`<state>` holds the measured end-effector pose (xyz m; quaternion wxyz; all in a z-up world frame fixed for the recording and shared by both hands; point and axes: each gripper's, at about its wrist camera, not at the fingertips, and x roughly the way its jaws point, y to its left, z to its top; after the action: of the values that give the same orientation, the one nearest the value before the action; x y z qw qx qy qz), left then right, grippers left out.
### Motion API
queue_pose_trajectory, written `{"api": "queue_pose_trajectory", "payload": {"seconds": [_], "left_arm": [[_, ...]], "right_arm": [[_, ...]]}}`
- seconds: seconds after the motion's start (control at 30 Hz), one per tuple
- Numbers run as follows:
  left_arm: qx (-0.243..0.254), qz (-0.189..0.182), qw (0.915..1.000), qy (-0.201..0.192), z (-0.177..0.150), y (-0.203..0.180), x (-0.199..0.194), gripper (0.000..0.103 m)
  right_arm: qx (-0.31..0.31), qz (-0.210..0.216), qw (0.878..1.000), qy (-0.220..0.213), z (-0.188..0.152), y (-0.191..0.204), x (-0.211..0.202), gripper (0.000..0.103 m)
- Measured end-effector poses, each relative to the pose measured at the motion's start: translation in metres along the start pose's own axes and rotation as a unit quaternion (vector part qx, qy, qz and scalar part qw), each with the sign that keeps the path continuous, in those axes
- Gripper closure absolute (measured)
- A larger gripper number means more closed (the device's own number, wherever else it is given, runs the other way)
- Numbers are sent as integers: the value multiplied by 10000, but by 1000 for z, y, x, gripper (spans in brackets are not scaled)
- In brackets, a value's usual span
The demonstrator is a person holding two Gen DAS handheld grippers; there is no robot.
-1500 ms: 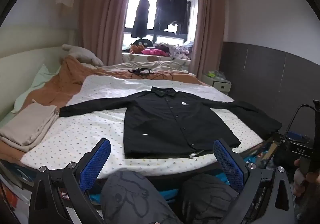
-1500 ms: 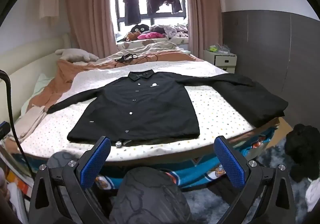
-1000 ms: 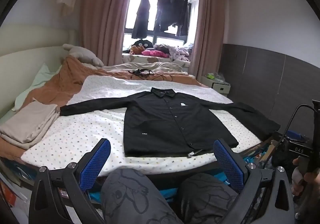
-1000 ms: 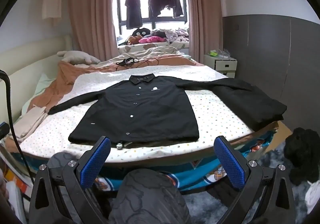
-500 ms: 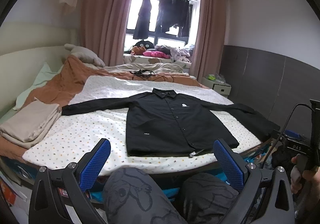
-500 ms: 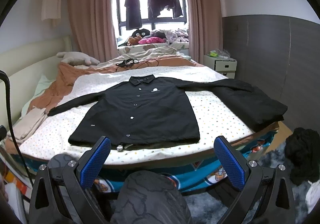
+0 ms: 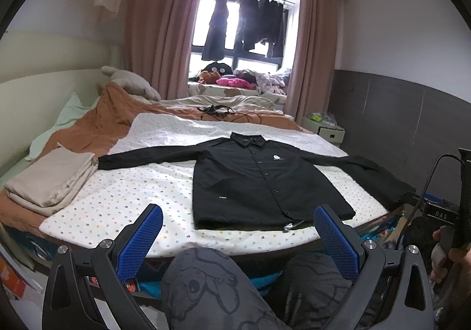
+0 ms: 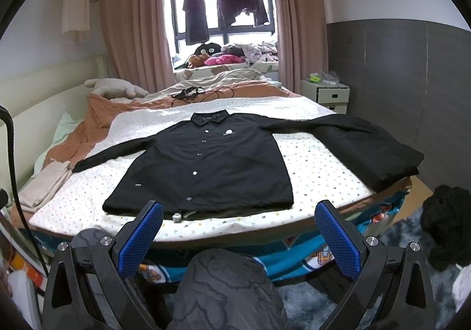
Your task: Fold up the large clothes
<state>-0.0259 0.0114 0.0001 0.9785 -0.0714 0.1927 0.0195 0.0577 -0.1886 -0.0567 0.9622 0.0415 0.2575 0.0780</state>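
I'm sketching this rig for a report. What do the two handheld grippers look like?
Both match: the left gripper and right gripper each have a black frame with silver bolts and two fingers faced with blue textured pads. A black cable shows at the right view's left edge.

Daylight enters the window (image 7: 244, 33) at upper centre between pink curtains (image 7: 153, 30), a bed (image 7: 117, 197) fills the middle, and a white nightstand (image 8: 325, 94) stands right.

Black jacket (image 7: 259, 180) spread flat on bed (image 7: 123, 197), left gripper (image 7: 238, 238) agape
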Motion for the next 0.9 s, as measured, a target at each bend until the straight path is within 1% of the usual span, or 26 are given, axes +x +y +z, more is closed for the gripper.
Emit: {"api": "queue_pose_trajectory", "payload": {"seconds": [0.1,0.33,0.7,0.9], "left_arm": [[31,12,10000,1,0,-1,-2,0],[-71,-2,10000,22,1,3,-5,0],[-157,-9,9999,67,-4,11,-21,0],[-194,82,9998,45,-6,14,-22,0]], "right_arm": [[-2,6,10000,-19,-1,-3,-4,0],[57,-8,10000,-71,-2,-7,-12,0],[137,-51,9998,-118,-9,-18,-36,0],[52,-4,9999,-124,-8,-22,-37,0]]}}
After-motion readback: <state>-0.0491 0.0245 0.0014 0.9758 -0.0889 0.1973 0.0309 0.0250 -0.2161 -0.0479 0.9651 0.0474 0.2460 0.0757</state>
